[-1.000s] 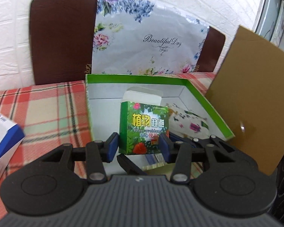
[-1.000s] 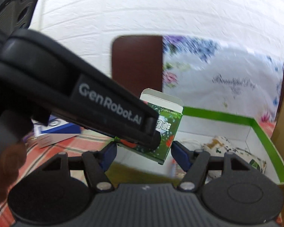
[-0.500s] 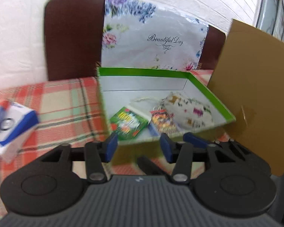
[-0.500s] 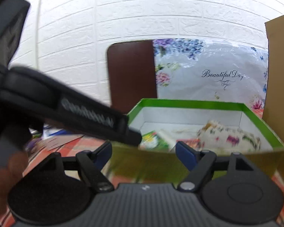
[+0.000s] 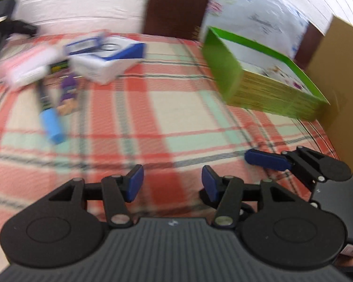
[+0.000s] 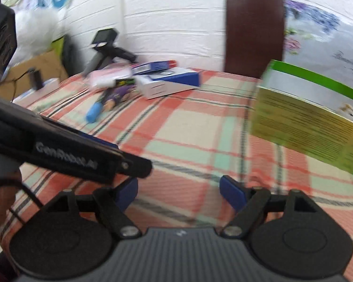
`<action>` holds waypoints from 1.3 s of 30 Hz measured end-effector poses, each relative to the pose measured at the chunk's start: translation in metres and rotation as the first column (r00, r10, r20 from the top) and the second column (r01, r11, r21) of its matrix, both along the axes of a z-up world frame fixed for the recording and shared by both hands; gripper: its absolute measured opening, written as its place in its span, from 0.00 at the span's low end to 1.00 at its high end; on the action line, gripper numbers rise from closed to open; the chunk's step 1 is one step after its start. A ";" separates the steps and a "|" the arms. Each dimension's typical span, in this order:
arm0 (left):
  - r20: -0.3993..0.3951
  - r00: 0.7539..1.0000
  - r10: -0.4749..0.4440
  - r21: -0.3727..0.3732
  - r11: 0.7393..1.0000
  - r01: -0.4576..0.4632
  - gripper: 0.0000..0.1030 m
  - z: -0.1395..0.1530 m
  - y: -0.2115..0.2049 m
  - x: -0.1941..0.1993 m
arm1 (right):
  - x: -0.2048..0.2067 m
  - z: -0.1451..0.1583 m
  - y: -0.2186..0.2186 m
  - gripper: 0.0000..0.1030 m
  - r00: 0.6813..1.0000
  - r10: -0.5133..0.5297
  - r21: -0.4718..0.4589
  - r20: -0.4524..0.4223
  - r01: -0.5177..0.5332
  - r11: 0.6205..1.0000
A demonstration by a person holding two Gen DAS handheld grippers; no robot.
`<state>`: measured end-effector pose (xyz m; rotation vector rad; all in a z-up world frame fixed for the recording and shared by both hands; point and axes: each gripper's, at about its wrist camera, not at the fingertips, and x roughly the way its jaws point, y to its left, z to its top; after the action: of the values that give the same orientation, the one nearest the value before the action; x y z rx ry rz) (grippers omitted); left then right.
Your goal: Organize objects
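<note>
My left gripper (image 5: pixel 172 183) hangs open and empty over the plaid tablecloth (image 5: pixel 153 108). In the right wrist view its black body (image 6: pixel 82 155) crosses the left side. My right gripper (image 6: pixel 180 191) is opening with nothing between its blue pads; one right finger (image 5: pixel 266 159) shows low at the right of the left wrist view. The green box (image 5: pixel 258 82) (image 6: pixel 306 127) stands at the right. Far left lie a white and blue box (image 5: pixel 106 63) (image 6: pixel 167 82), a blue-capped tube (image 5: pixel 50 119) (image 6: pixel 94 112), a purple item (image 5: pixel 68 91) and a pink packet (image 5: pixel 26 68). Both views are blurred.
A brown cardboard sheet (image 5: pixel 336 70) stands right of the green box. A dark chair back (image 6: pixel 254 35) and a floral bag (image 5: pixel 247 11) rise behind the table. A black handheld device (image 6: pixel 106 47) rests by the white brick wall. A hand (image 6: pixel 0 199) holds the left gripper.
The green carton left my left gripper and lay in the green box half a second ago. Both views have since swung left toward the loose items. The right jaws widened.
</note>
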<state>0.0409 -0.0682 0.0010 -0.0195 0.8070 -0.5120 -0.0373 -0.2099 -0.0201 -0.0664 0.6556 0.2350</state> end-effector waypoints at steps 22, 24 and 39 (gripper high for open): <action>-0.044 0.962 0.271 -0.193 0.942 -0.274 0.55 -0.006 0.125 0.015 | 0.173 0.017 0.097 0.43 0.993 0.056 0.204 -0.104 -0.033 0.978; -0.046 0.962 0.267 -0.194 0.943 -0.271 0.55 -0.006 0.127 0.015 | 0.175 0.012 0.101 0.38 0.993 0.049 0.186 -0.104 -0.029 0.982; -0.086 0.991 0.106 -0.194 0.973 -0.121 0.55 0.020 0.078 0.015 | 0.048 0.015 0.023 0.26 0.994 0.054 0.158 -0.095 -0.038 0.987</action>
<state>0.0561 0.0096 0.0214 -0.2702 0.8206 -0.4842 0.0104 -0.1864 -0.0053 0.0813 0.7326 0.3354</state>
